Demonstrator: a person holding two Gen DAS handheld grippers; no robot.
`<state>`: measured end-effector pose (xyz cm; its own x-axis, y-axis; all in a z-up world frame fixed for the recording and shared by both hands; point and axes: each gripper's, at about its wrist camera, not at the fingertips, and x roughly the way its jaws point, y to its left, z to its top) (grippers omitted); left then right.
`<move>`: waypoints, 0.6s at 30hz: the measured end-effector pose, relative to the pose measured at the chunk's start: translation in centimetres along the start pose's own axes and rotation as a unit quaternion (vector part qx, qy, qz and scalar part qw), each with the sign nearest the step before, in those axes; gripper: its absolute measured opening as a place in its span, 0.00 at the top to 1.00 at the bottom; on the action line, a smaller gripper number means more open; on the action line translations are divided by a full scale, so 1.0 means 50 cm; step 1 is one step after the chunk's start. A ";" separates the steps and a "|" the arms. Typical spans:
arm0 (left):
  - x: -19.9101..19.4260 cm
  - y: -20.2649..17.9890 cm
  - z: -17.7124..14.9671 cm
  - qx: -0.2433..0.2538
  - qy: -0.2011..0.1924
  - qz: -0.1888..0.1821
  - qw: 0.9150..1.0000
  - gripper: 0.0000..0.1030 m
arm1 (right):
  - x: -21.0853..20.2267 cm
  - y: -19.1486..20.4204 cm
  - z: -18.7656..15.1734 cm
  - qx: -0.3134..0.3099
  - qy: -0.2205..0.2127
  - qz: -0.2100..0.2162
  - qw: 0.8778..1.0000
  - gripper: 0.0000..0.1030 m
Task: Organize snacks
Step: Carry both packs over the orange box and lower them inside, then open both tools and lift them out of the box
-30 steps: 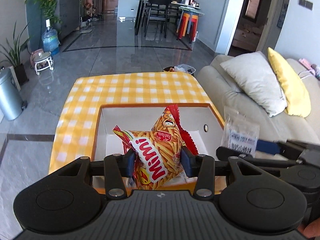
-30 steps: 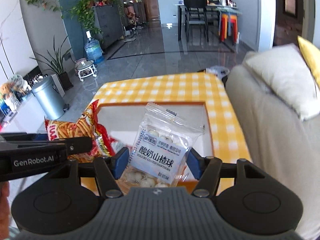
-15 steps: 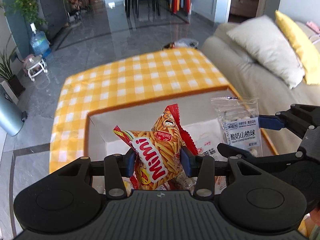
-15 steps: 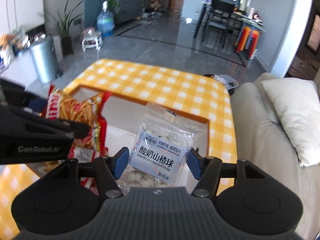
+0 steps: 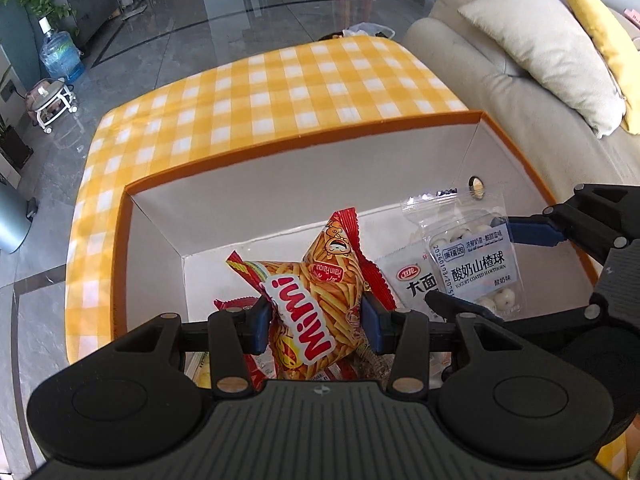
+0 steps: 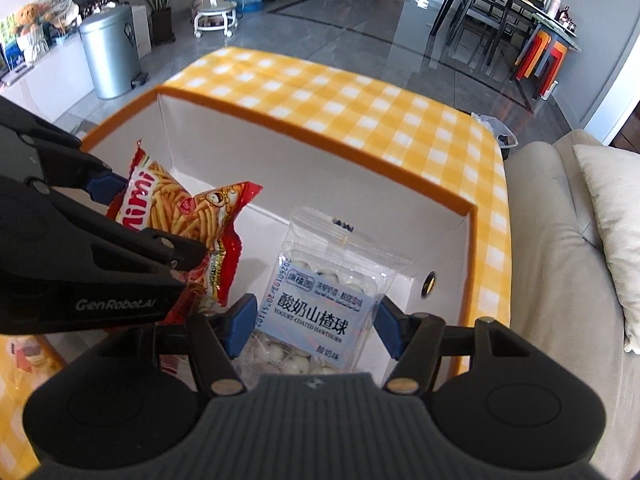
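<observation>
My left gripper (image 5: 316,322) is shut on a red and orange Mimi snack bag (image 5: 316,296), held over the open white box with an orange rim (image 5: 280,146). The bag also shows in the right wrist view (image 6: 188,216). My right gripper (image 6: 314,330) is shut on a clear bag of yogurt-coated hawthorn balls (image 6: 324,300), held over the right part of the same box (image 6: 320,146). That bag and the right gripper show at the right of the left wrist view (image 5: 472,264). Other snack packets (image 5: 412,280) lie on the box floor.
The box sits on a table with a yellow checked cloth (image 5: 280,80). A beige sofa (image 5: 500,92) with pillows stands right of it. A metal bin (image 6: 110,52) and a water bottle (image 5: 62,56) stand on the floor to the left.
Both grippers have moved forward and down over the box with their bags still held. The box now looks nearer and its inside fills more of both views.
</observation>
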<state>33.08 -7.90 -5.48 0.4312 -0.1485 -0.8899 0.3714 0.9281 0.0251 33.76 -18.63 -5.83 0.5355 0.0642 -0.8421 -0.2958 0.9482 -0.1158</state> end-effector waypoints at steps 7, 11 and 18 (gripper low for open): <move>0.019 -0.006 -0.004 0.011 0.013 0.005 1.000 0.51 | 0.022 0.010 -0.007 -0.010 0.017 -0.007 1.000 0.40; 0.020 -0.008 -0.006 0.013 0.018 0.003 1.000 0.50 | 0.027 0.013 -0.010 -0.011 0.024 -0.012 1.000 0.39; 0.001 0.000 -0.009 0.006 0.008 0.008 1.000 0.41 | 0.019 0.015 -0.015 -0.012 0.028 -0.020 0.999 0.35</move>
<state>32.74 -7.74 -5.71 0.4237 -0.1273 -0.8968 0.3742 0.9262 0.0453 33.45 -18.07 -7.13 0.5017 0.0089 -0.8650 -0.2947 0.9419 -0.1612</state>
